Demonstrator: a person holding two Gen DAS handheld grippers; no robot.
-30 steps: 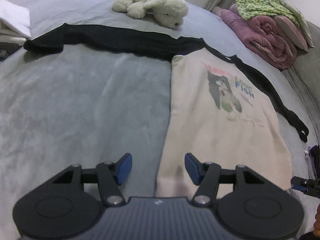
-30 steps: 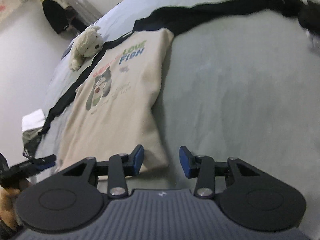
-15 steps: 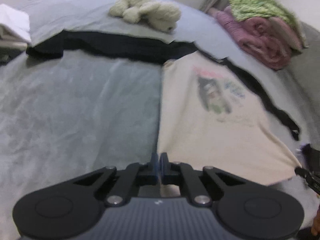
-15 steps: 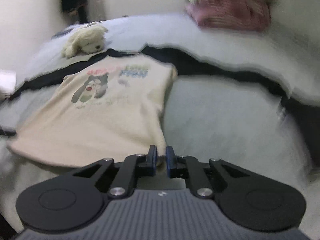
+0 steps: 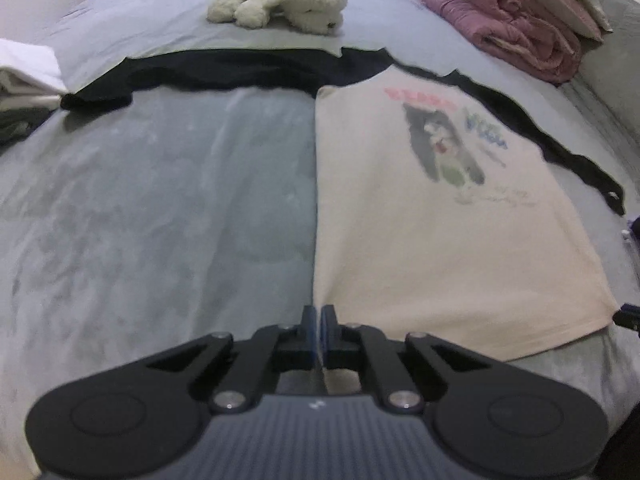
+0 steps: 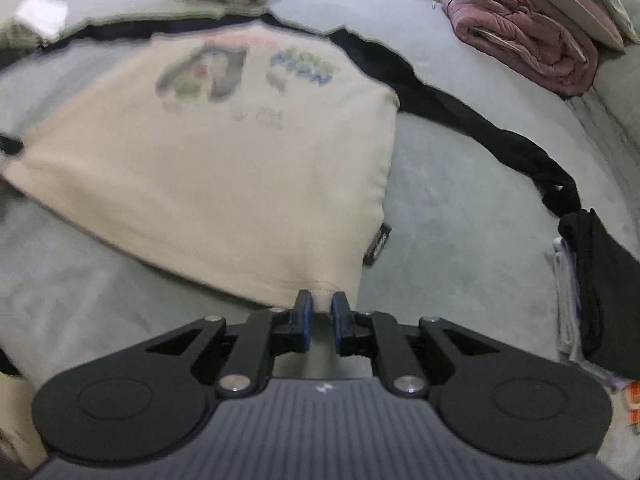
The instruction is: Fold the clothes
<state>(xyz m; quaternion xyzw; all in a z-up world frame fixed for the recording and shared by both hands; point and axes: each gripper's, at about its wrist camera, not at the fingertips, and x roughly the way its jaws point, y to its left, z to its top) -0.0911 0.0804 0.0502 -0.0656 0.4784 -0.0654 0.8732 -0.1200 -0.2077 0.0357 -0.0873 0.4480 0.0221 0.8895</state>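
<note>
Both grippers hold the near hem of the cream shirt point(image 5: 420, 240) spread on the grey bed point(image 5: 160, 200). Left gripper point(image 5: 319, 330) pinches the left hem corner, jaws together. Right gripper point(image 6: 319, 320) has the right corner bunched between slightly parted, opening jaws. Both tilt steeply downward.
</note>
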